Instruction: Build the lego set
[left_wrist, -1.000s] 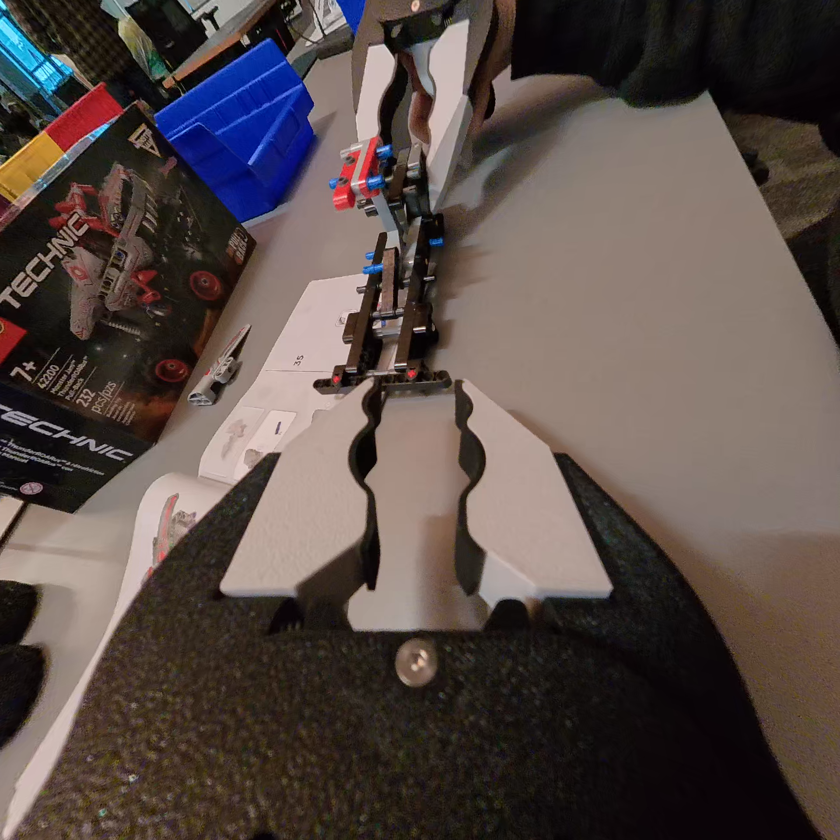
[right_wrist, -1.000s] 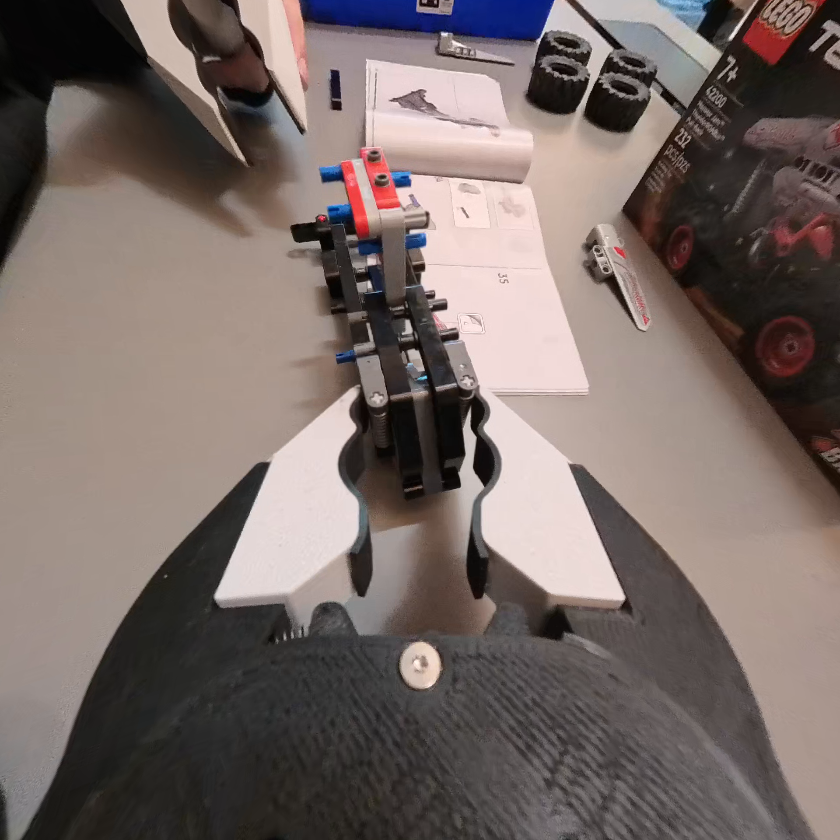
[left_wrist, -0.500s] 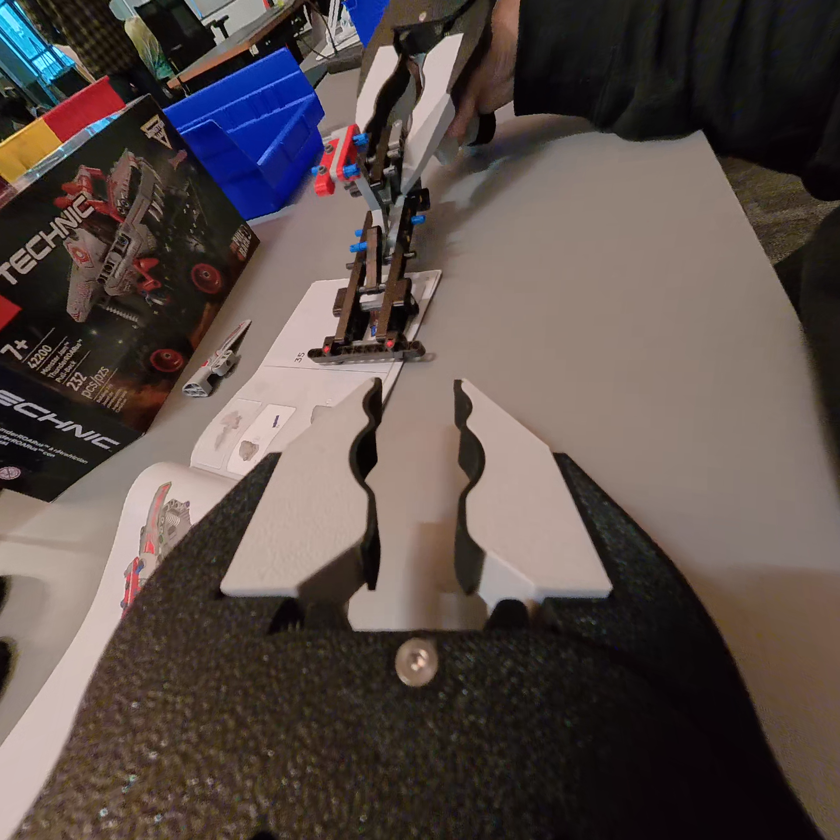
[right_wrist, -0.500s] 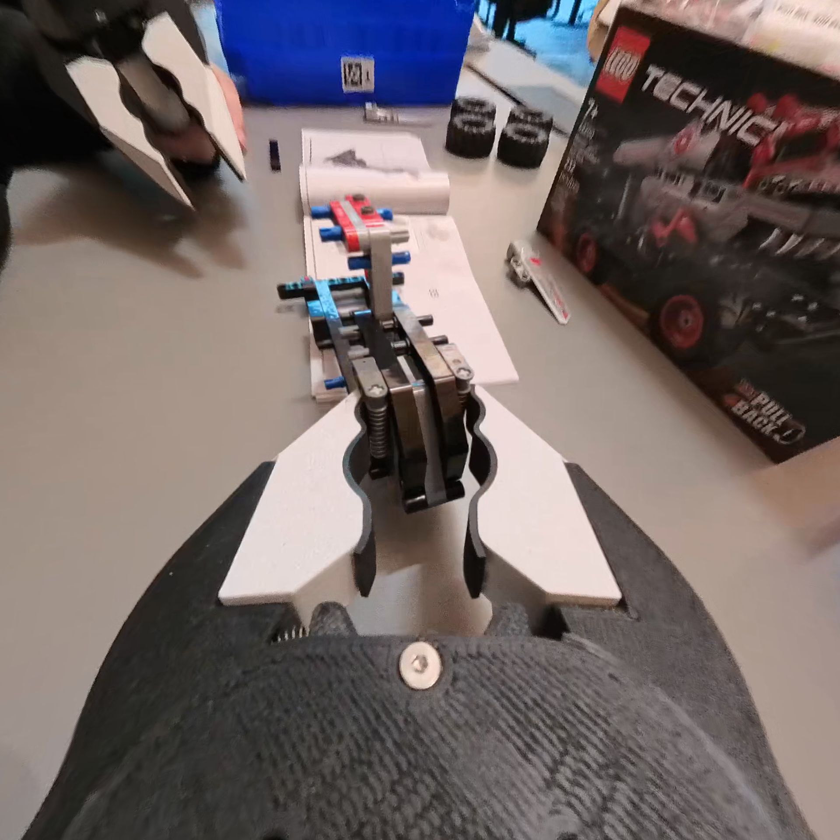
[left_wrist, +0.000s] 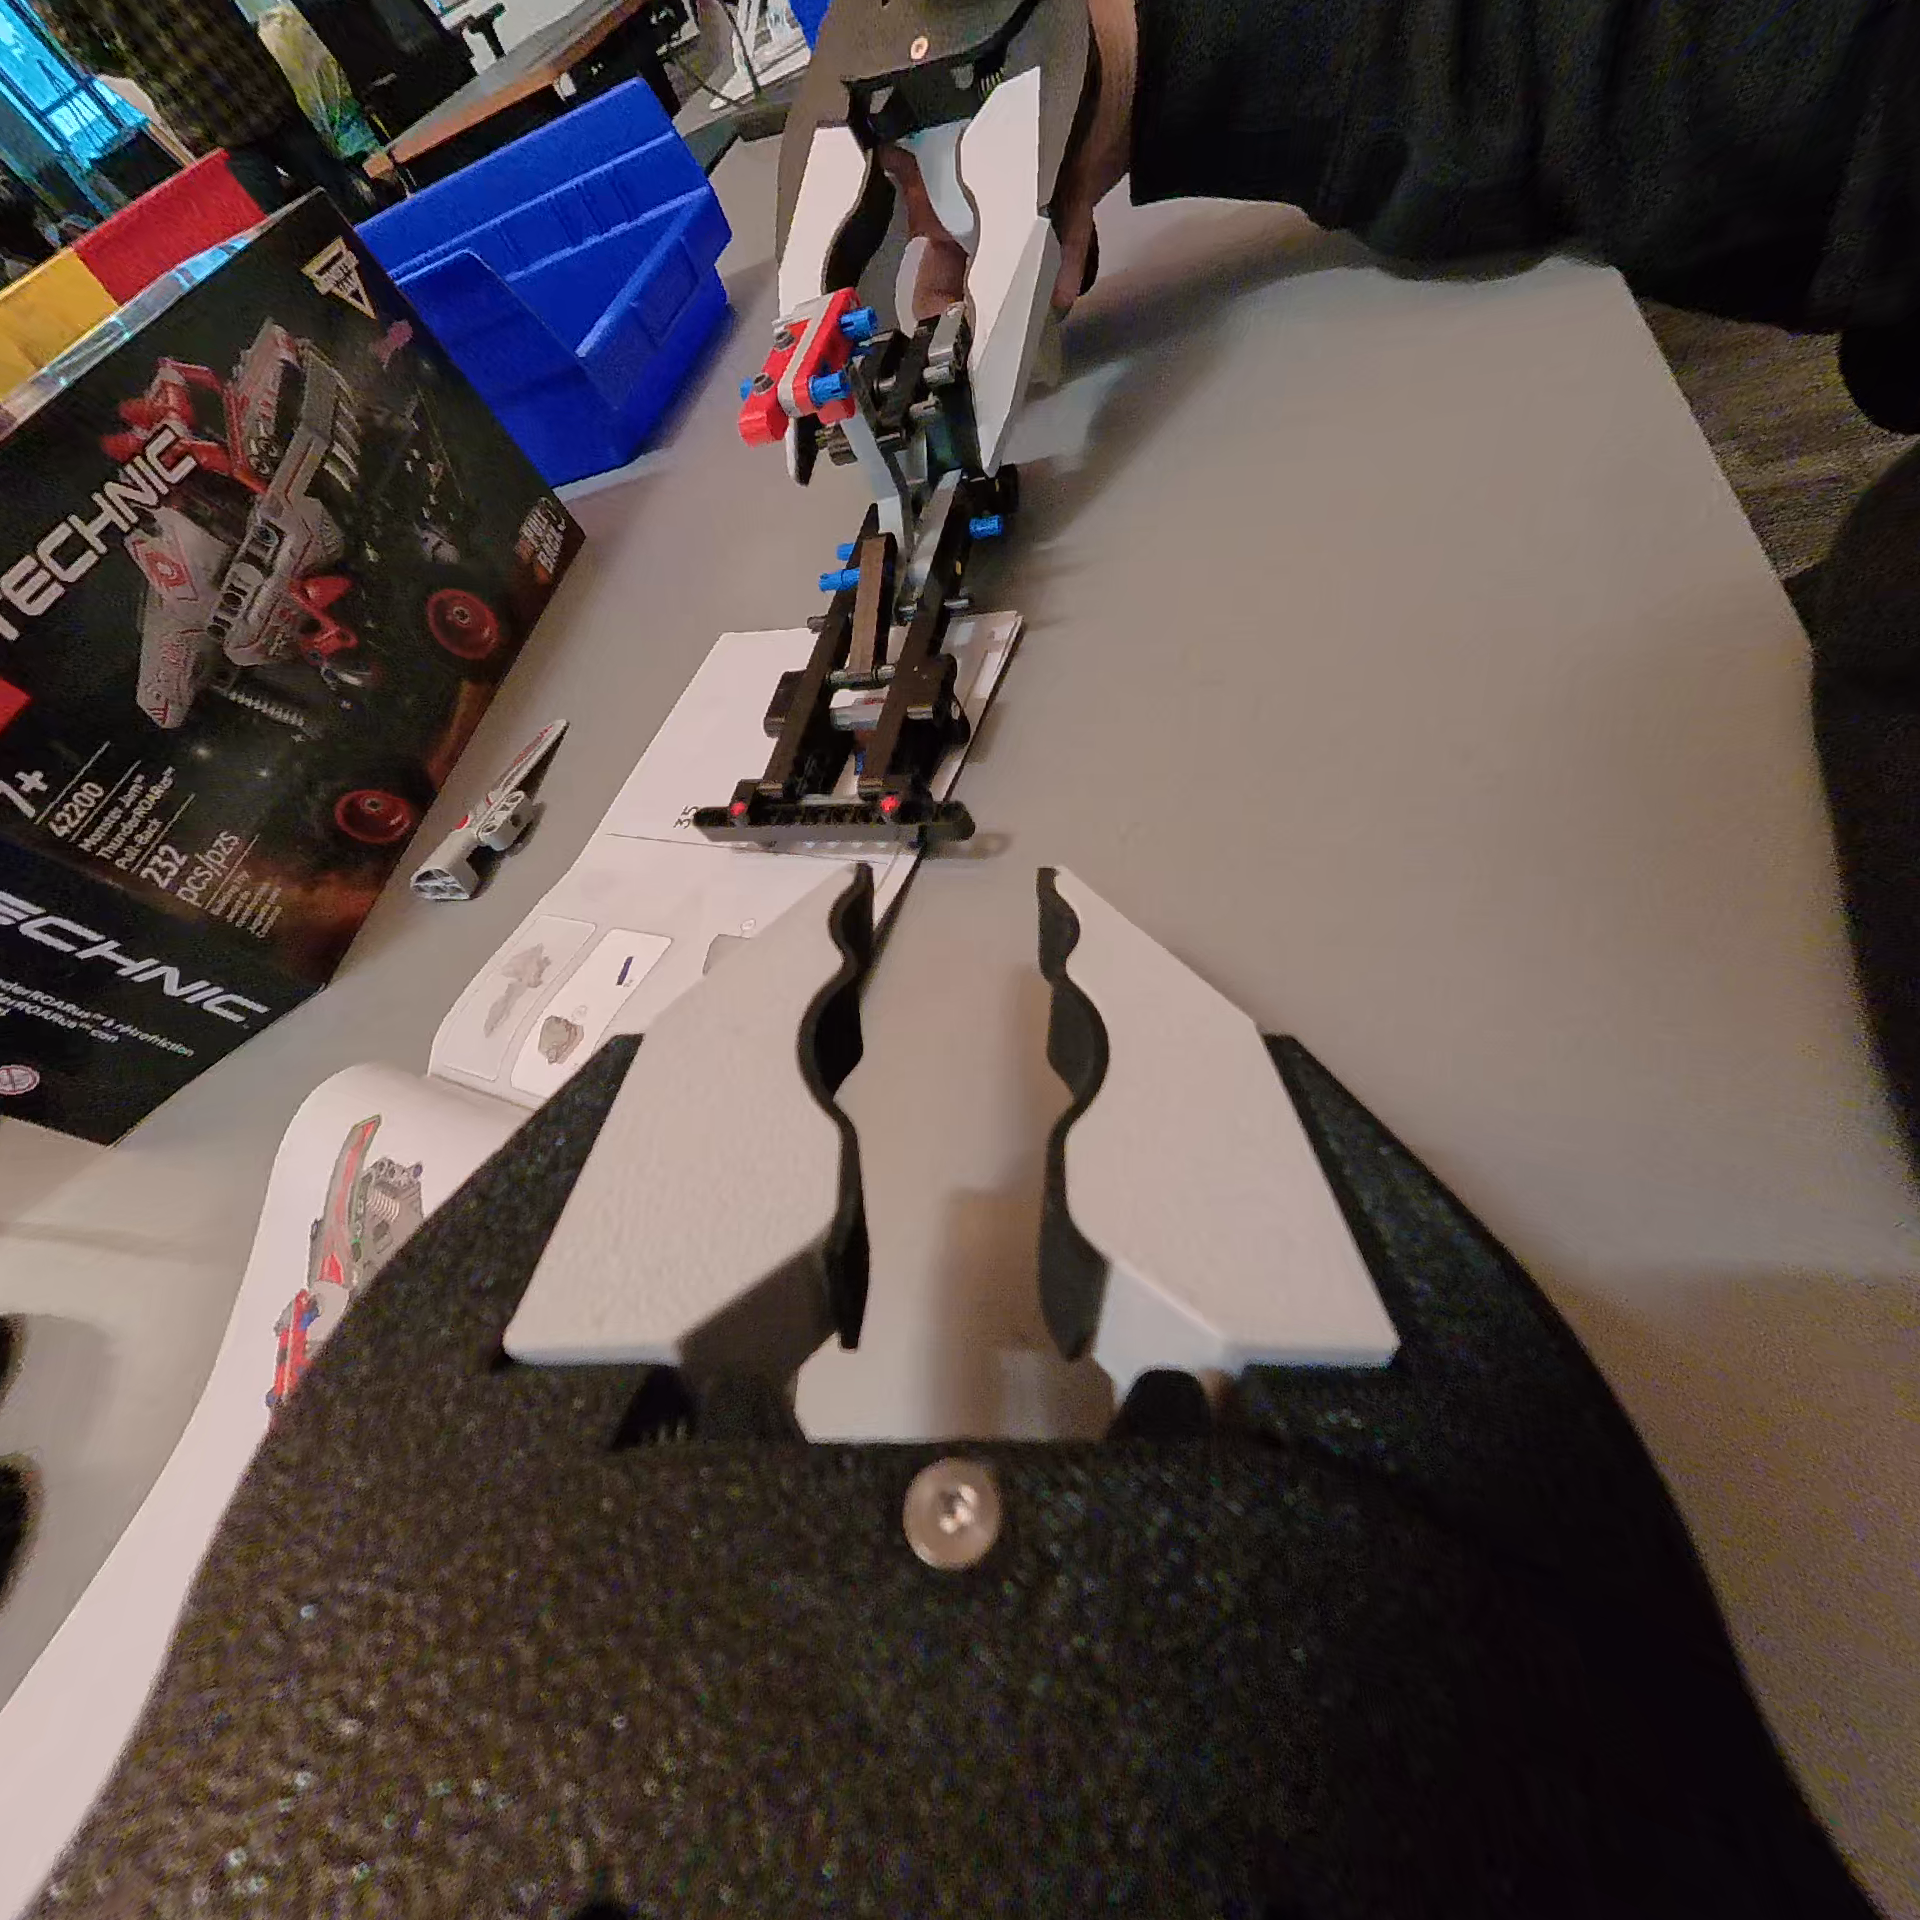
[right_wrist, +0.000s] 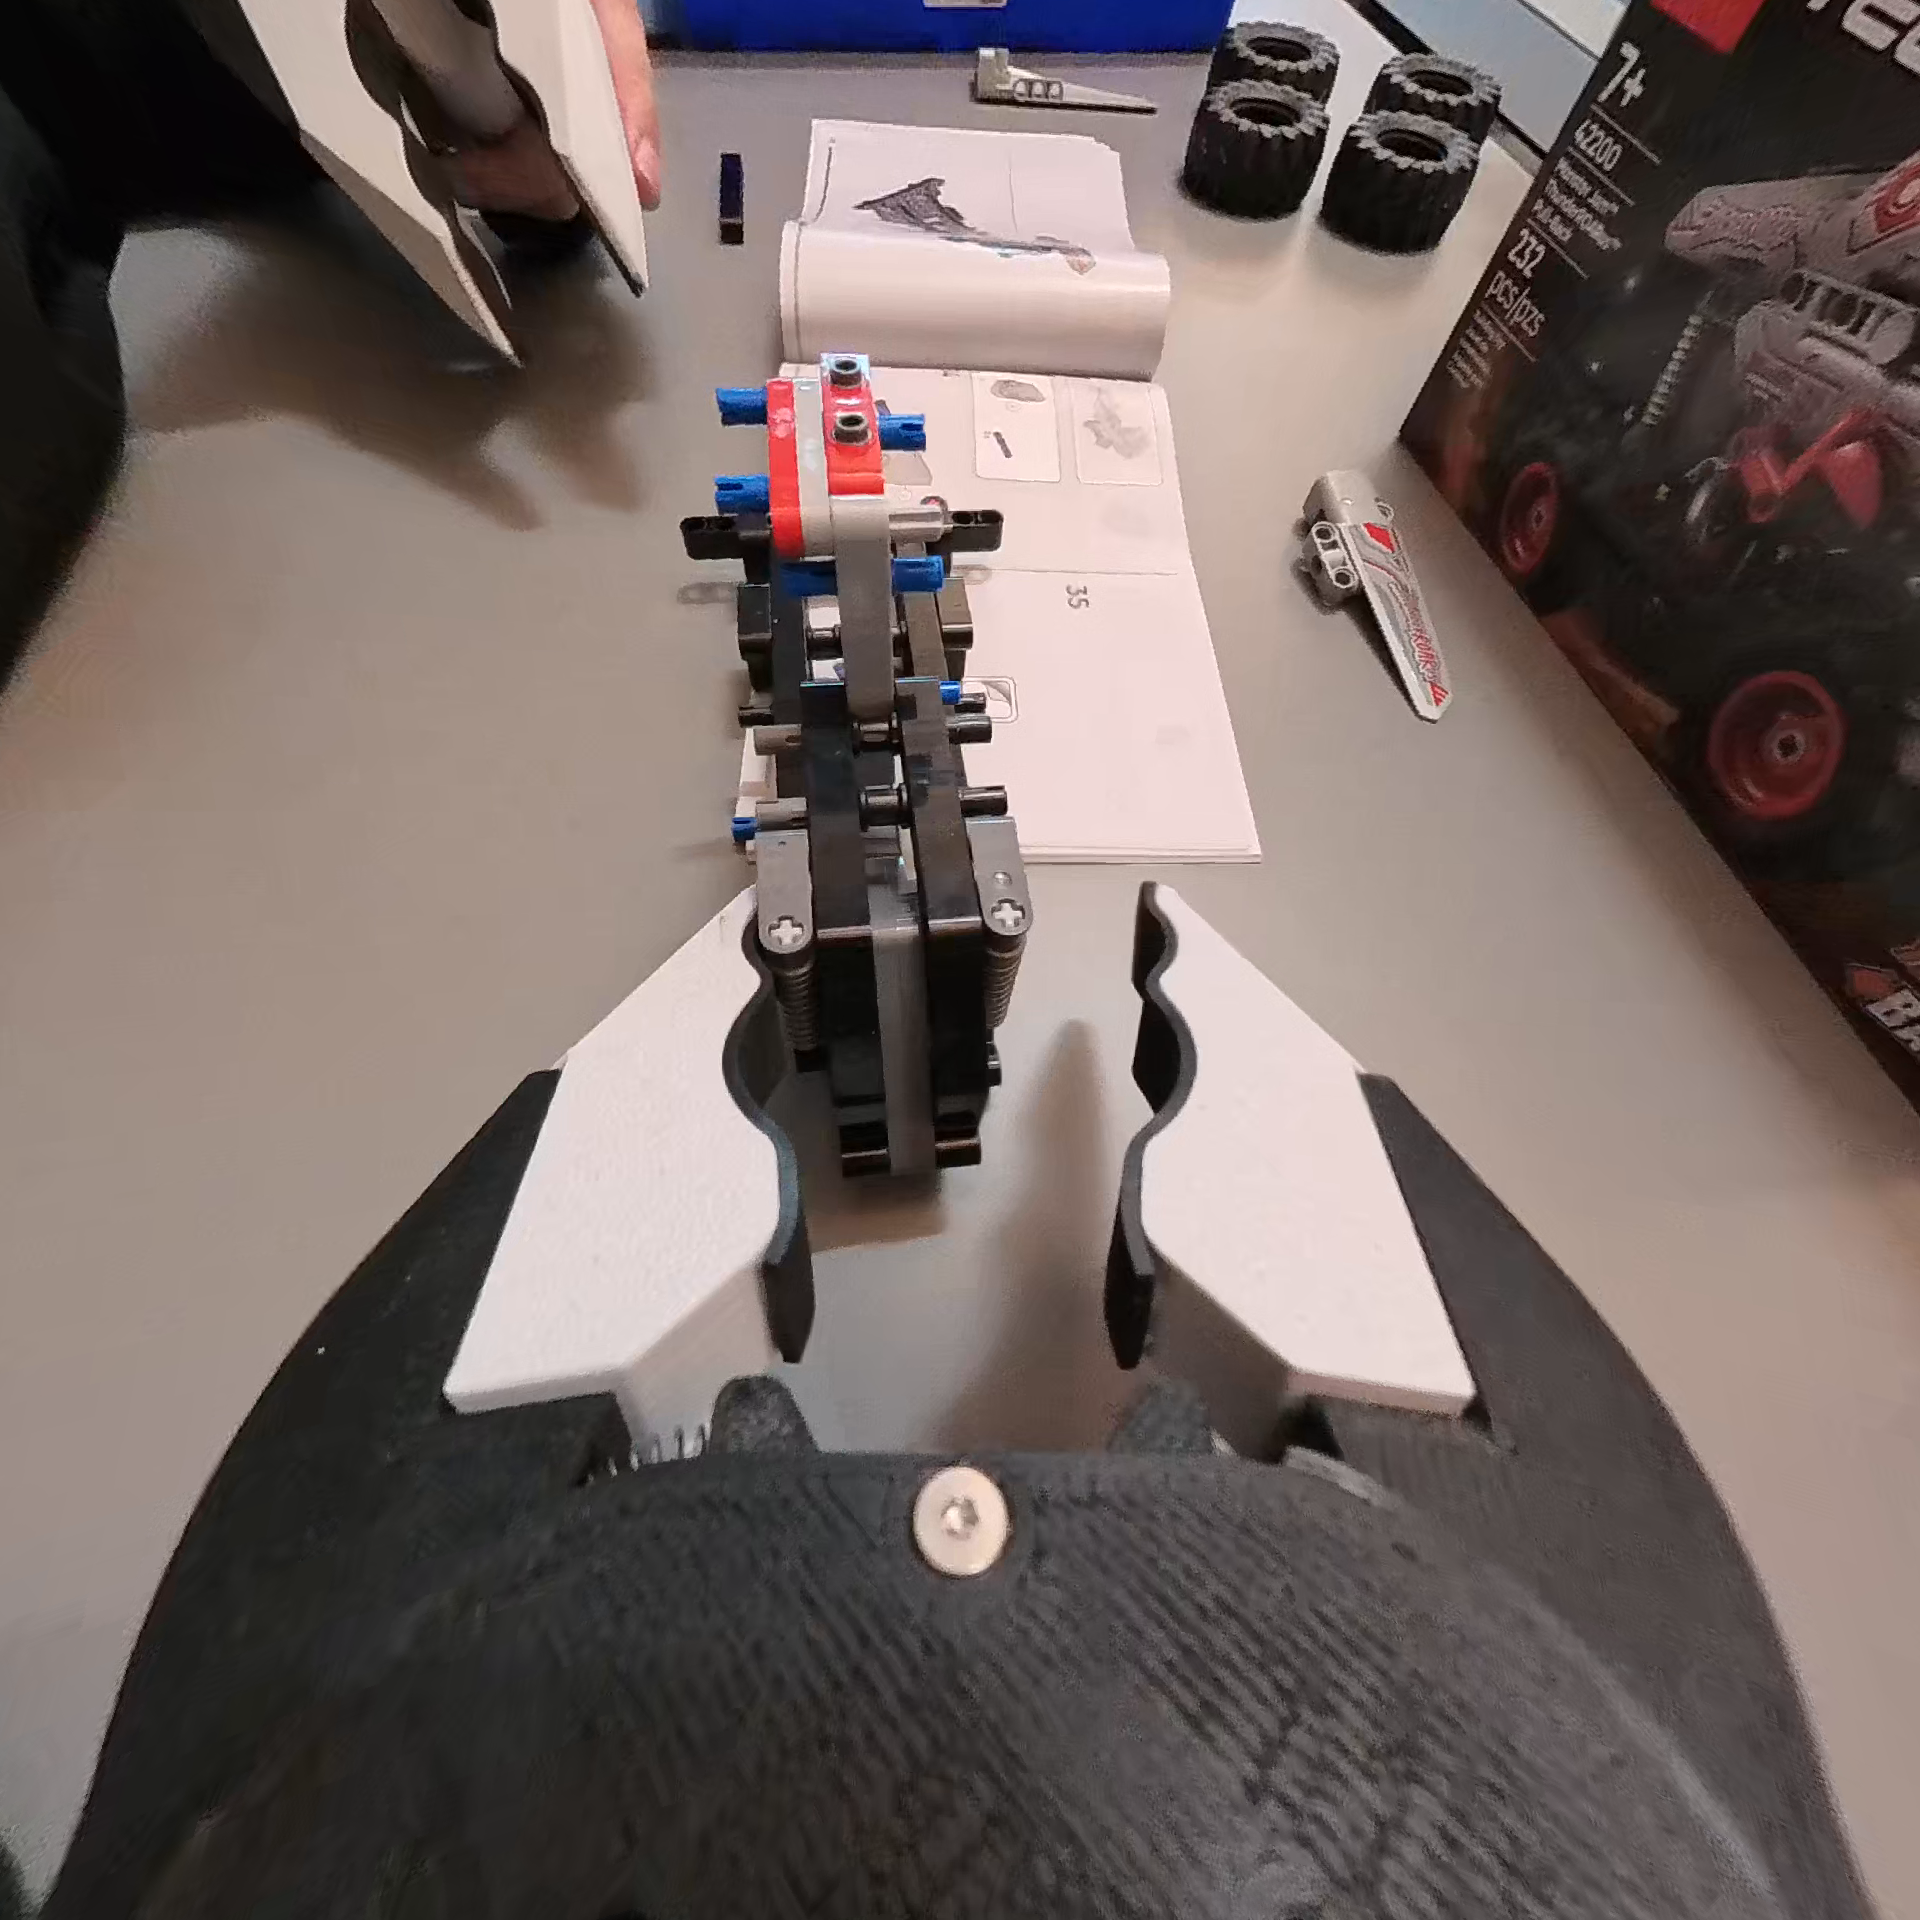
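A grey bench (right_wrist: 312, 831) carries the lego box (right_wrist: 1714, 468) along its right edge. The open instruction booklet (right_wrist: 1122, 707) lies mid-bench, with the black lego chassis (right_wrist: 883, 831) partly on it. The right gripper (right_wrist: 945, 914) brackets the chassis's near end, fingers apart, right finger clear. The left gripper (left_wrist: 945, 894) is empty, fingers apart, just short of the chassis's far crossbeam (left_wrist: 831, 821). Four black tyres (right_wrist: 1340, 135) sit toward the far right corner.

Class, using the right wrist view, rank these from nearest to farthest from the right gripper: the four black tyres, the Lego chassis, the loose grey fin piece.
1. Lego chassis: between the right gripper's open fingers.
2. Grey fin piece: right, beside the box.
3. Black tyres: far right, at the table's back.
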